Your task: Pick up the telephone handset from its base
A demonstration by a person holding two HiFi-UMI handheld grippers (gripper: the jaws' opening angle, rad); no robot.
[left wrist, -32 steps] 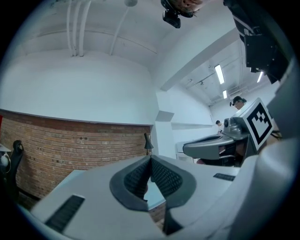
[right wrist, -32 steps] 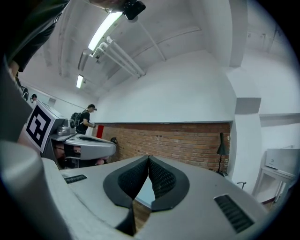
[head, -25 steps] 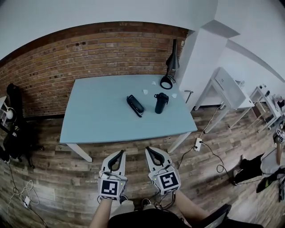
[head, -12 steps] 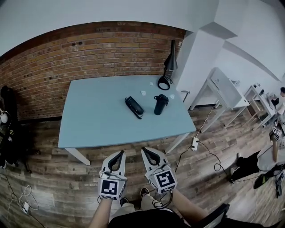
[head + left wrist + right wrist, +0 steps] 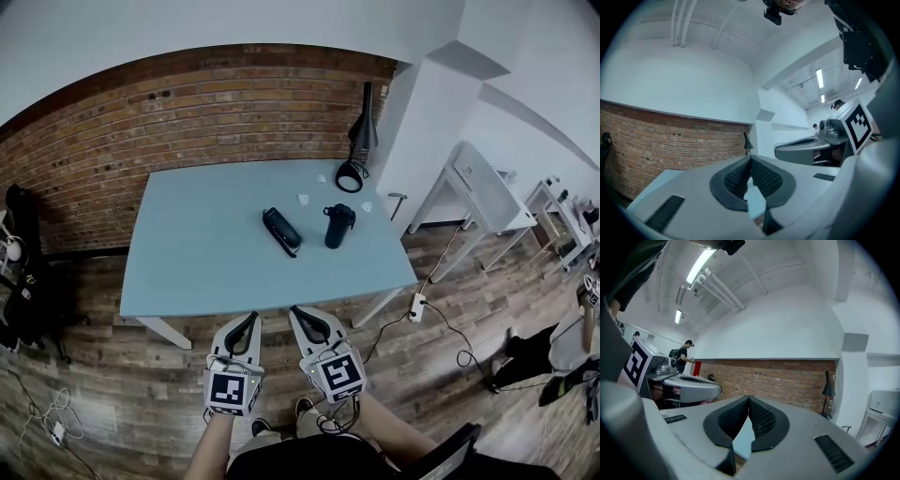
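Head view: one handset point(image 5: 281, 231), one table point(image 5: 202, 248), two grippers point(image 5: 253, 319) point(image 5: 298, 312).

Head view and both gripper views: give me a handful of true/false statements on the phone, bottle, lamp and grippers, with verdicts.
1. The telephone lies on the blue table. True.
2. The right gripper is holding the handset. False: its jaws are together on nothing, well short of the telephone.
3. The black bottle stands upright to the right of the telephone. True.
4. The left gripper is wide open. False: its jaws are shut and empty.
5. The desk lamp stands at the table's near left corner. False: it is at the far right, by the wall.
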